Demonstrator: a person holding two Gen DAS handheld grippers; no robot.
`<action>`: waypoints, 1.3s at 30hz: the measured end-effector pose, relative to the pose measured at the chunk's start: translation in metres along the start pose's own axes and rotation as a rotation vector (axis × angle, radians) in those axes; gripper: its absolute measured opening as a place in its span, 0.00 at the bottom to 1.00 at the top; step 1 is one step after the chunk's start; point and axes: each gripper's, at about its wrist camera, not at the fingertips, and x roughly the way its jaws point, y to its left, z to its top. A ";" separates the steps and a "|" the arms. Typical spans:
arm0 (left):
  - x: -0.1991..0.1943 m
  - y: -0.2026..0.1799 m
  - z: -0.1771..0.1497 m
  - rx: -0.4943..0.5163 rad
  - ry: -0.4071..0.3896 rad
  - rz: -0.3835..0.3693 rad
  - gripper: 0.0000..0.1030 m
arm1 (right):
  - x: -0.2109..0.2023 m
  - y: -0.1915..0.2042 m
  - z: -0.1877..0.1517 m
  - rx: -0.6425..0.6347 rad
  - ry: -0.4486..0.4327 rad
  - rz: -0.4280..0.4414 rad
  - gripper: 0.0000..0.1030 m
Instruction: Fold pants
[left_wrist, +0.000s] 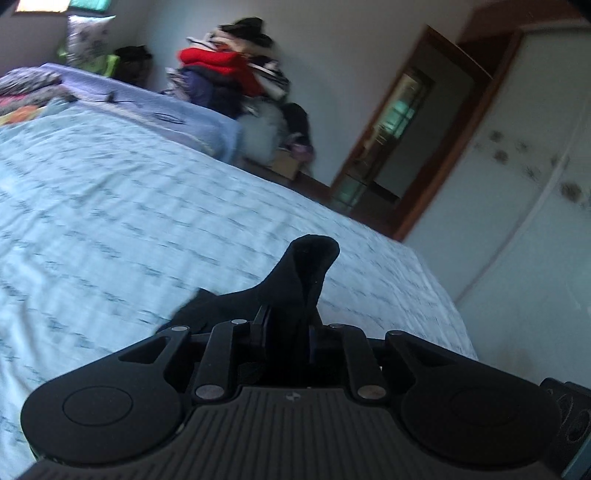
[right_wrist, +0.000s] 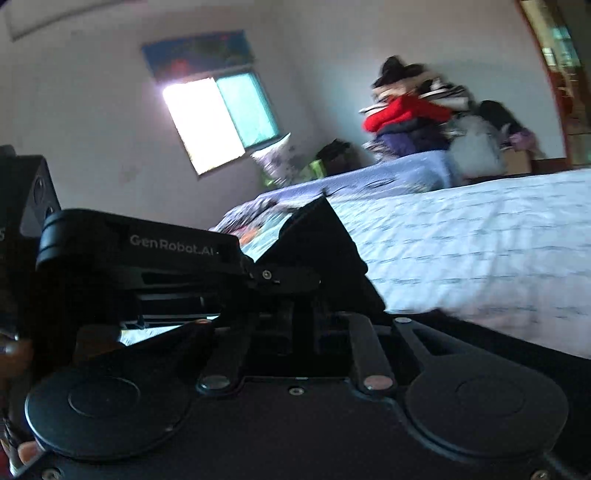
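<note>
The pants are black fabric. In the left wrist view my left gripper (left_wrist: 288, 317) is shut on a fold of the black pants (left_wrist: 310, 266), which sticks up between the fingers above the light blue bedspread (left_wrist: 147, 206). In the right wrist view my right gripper (right_wrist: 295, 321) is shut on a taut sheet of the black pants (right_wrist: 328, 251) that rises in a triangle above the bed. The left gripper's body (right_wrist: 140, 254) sits close on the left in that view. The rest of the pants is hidden below both grippers.
A pile of clothes (left_wrist: 236, 66) with a red garment stands beyond the bed's far edge. Folded patterned fabrics (left_wrist: 26, 92) lie at the far left of the bed. A wooden door frame (left_wrist: 406, 140) and white wardrobe (left_wrist: 524, 166) stand right. A window (right_wrist: 218, 118) is in the far wall.
</note>
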 end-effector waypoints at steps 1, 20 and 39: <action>0.006 -0.011 -0.005 0.010 0.013 -0.003 0.19 | -0.006 -0.008 -0.001 0.019 -0.006 -0.015 0.13; 0.096 -0.147 -0.097 0.160 0.214 -0.083 0.23 | -0.109 -0.133 -0.045 0.277 -0.063 -0.263 0.05; 0.080 -0.115 -0.084 0.095 0.178 -0.066 0.71 | -0.165 -0.182 -0.059 0.278 -0.077 -0.519 0.08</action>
